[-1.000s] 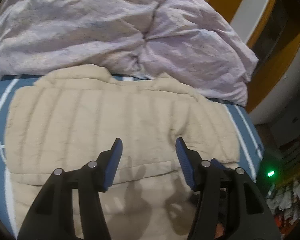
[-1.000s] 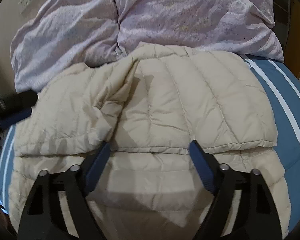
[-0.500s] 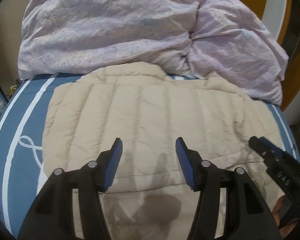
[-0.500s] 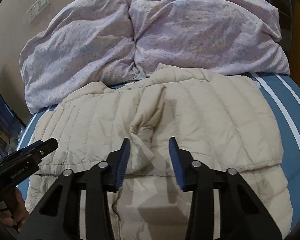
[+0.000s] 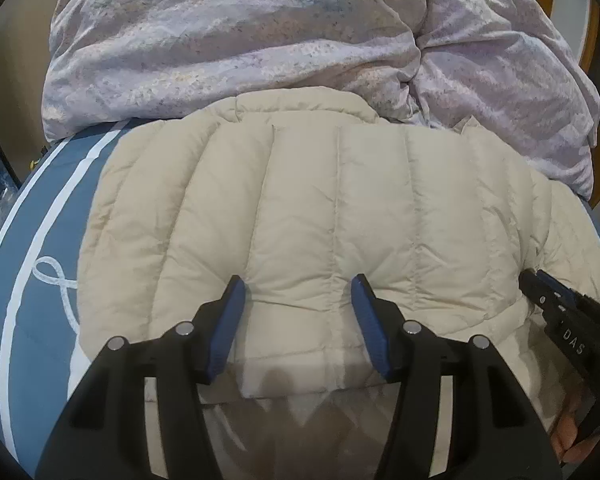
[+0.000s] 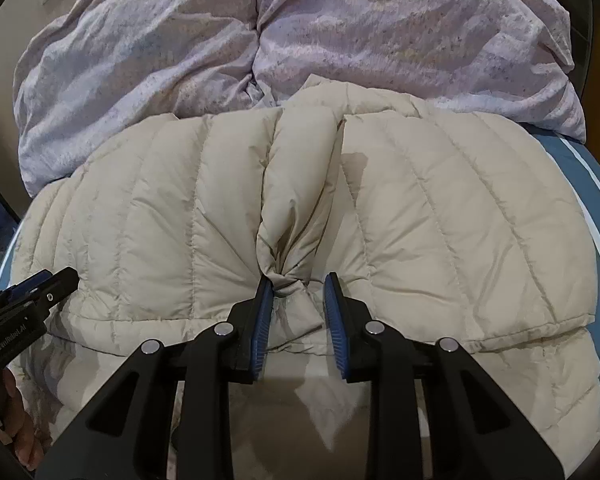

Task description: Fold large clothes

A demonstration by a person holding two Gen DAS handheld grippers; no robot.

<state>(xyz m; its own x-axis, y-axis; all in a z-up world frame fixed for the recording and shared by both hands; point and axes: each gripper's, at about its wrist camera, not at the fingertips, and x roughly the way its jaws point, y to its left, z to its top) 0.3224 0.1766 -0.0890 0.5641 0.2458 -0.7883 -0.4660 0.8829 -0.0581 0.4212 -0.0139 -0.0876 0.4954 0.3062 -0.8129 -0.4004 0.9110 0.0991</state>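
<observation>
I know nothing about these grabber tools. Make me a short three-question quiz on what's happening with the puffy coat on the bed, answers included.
1. True or false: the left gripper has its fingers closed on the beige puffer jacket.
2. Which gripper has jacket fabric bunched between its fingers: A) left, B) right, C) neither?
3. Fill in: behind the jacket lies a crumpled pale ____ duvet.

Key: 1. False; its jaws stand wide apart at the folded edge. 2. B, the right gripper, though its jaws are not fully closed. 3. Purple.
</observation>
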